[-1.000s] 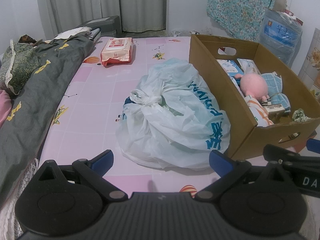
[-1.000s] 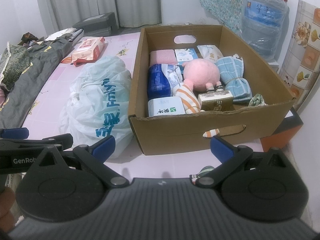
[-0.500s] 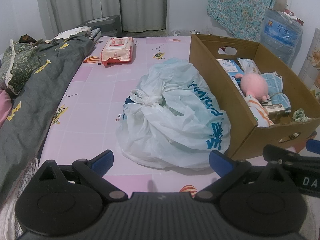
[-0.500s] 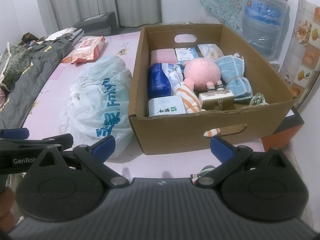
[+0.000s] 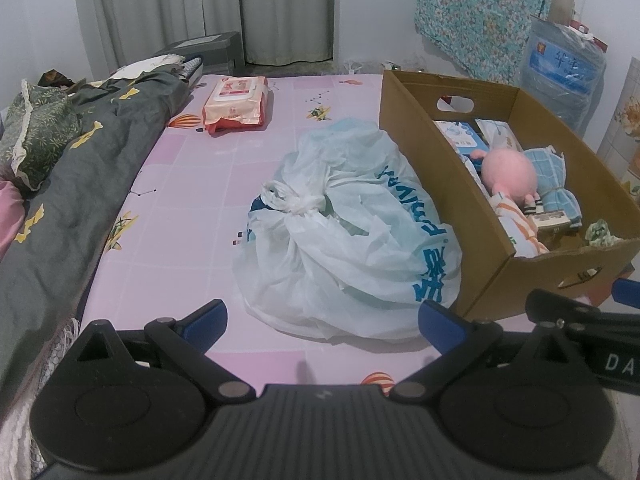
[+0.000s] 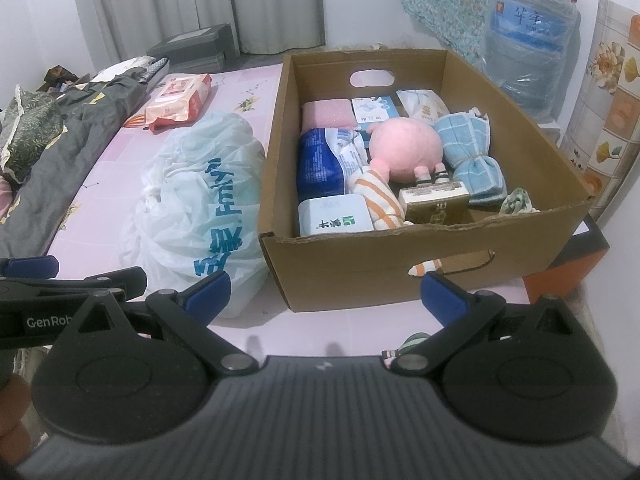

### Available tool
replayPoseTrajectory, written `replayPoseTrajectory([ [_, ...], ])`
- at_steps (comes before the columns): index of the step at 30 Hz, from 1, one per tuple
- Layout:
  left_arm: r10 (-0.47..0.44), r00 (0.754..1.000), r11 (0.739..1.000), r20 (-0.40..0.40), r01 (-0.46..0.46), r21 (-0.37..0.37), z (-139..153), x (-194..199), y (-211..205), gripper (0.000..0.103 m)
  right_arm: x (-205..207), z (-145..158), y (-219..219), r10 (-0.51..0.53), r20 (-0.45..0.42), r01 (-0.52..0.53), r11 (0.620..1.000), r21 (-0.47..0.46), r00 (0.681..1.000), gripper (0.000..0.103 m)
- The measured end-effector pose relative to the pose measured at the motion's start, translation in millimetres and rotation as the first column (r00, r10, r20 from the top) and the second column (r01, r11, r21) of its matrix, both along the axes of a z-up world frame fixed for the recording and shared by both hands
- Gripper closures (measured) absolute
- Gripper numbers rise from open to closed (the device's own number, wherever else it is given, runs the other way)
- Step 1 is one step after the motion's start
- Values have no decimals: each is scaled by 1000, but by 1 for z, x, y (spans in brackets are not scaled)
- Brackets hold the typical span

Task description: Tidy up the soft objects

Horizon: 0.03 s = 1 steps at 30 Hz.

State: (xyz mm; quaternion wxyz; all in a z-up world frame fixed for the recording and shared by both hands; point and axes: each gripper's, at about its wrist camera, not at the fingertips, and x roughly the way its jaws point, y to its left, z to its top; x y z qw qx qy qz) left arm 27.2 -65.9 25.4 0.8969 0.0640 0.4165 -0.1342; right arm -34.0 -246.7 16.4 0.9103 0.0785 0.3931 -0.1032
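Note:
A cardboard box (image 6: 472,248) stands on the pink bed sheet (image 5: 180,200) and holds a pink plush toy (image 6: 406,148), a blue towel bundle (image 6: 472,160), a blue pack (image 6: 320,160), a striped cloth (image 6: 380,200) and several small packs. The box also shows in the left wrist view (image 5: 416,140). A knotted white plastic bag (image 5: 344,232) lies left of the box, and shows in the right wrist view (image 6: 204,200). My left gripper (image 5: 322,316) is open and empty, near the bag's front. My right gripper (image 6: 324,292) is open and empty before the box's front wall.
A pack of wet wipes (image 5: 236,100) lies at the far end of the bed. A dark grey quilt (image 5: 72,184) runs along the left side. A water bottle (image 6: 528,40) stands by the right wall. An orange and black box (image 6: 568,272) sits behind the cardboard box's right corner.

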Motion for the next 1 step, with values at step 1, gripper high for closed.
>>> replayPoseTrajectory([
  [1,0,1000,1000,0,0,0,0,0,0,1,0,0,0,0,0,0,1000,0,1000,1],
])
